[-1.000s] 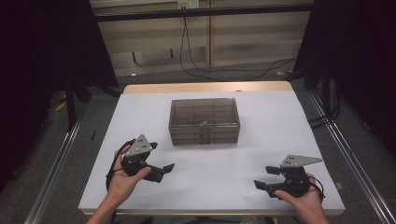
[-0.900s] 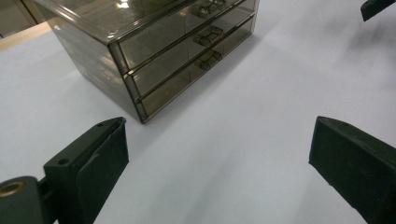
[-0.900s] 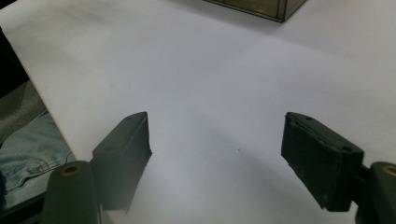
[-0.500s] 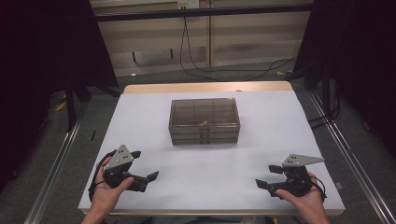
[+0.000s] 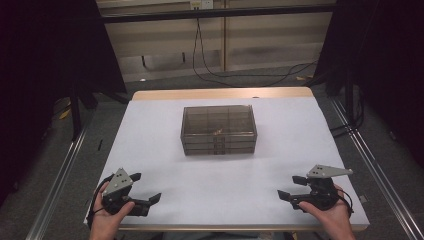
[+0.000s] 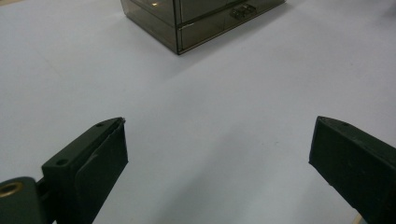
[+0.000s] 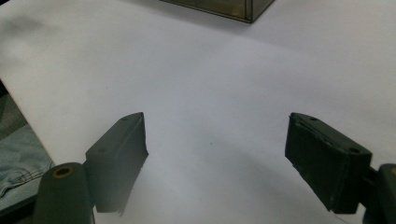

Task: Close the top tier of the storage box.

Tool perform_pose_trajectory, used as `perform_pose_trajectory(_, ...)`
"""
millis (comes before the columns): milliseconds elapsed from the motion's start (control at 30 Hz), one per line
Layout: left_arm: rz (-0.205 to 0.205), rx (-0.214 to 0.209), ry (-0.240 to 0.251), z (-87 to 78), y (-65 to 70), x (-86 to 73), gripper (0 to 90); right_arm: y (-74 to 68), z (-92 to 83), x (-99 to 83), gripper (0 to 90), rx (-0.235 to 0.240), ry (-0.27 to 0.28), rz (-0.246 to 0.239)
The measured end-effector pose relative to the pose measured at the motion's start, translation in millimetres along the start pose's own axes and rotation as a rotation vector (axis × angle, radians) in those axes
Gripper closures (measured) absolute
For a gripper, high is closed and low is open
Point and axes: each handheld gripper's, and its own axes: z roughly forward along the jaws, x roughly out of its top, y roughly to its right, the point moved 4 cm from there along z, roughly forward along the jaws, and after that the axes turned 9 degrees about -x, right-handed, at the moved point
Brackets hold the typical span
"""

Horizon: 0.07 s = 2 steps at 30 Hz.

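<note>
On the white tabletop (image 5: pixel 165 150) sits a smoky translucent compartmented box (image 5: pixel 218 130), lid shut; left gripper (image 5: pixel 145 192) and right gripper (image 5: pixel 290 187) fingers spread, empty.

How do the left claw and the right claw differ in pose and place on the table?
The left claw sits at the near left corner, its grey plate tilted steeply; the right claw sits at the near right, its plate lying nearly flat. Both are open, hold nothing, and point inward, well short of the smoky plastic box.

Box (image 6: pixel 205 18) cut off at top edge, contents too small to tell
</note>
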Motion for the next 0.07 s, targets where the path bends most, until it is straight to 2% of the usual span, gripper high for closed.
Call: perform_pose_trajectory(67,0.003,0.006,0.004,-1.0,0.7,-1.2,4.4,0.8,0.0,0.7,20.3,-0.006,0.003,-0.001)
